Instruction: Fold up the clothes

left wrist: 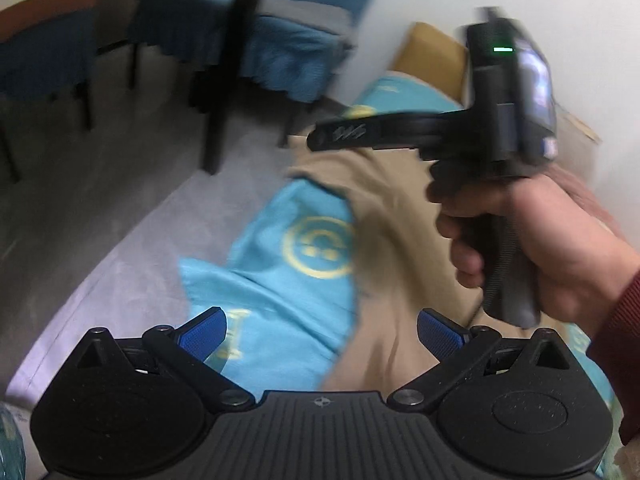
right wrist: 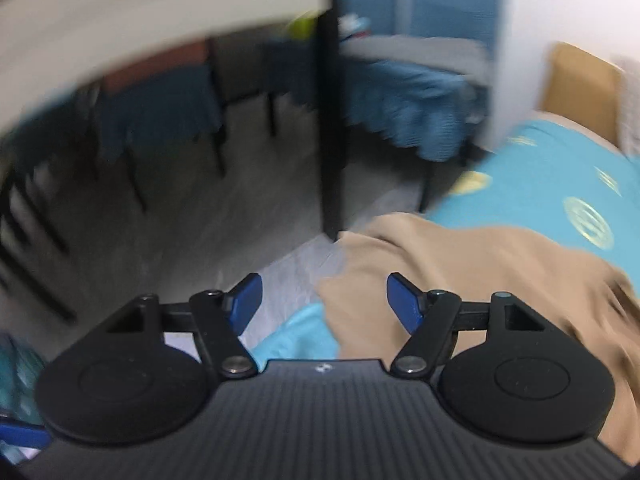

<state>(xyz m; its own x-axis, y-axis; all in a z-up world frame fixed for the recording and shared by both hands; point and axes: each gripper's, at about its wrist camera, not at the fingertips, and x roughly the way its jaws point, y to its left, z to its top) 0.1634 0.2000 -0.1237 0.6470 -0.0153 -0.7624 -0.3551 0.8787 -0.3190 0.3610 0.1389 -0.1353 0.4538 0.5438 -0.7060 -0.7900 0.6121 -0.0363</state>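
Observation:
A tan garment (left wrist: 400, 232) lies crumpled on a bed covered by a light blue sheet (left wrist: 280, 280) with yellow round prints. My left gripper (left wrist: 320, 332) hovers open above the sheet and the garment's edge, with nothing between its blue pads (left wrist: 204, 334). The right gripper device (left wrist: 504, 120) shows in the left wrist view, held in a hand (left wrist: 532, 240) above the garment. In the right wrist view my right gripper (right wrist: 324, 304) is open over the tan garment (right wrist: 460, 280) near its left edge. Both views are blurred by motion.
A grey floor (left wrist: 100, 200) runs along the bed's left side. A black post (right wrist: 332, 140) stands at the bed corner. Dark chairs (right wrist: 168, 120) and another bed with blue bedding (right wrist: 400, 96) stand beyond. A wooden headboard (right wrist: 580, 80) stands against the white wall.

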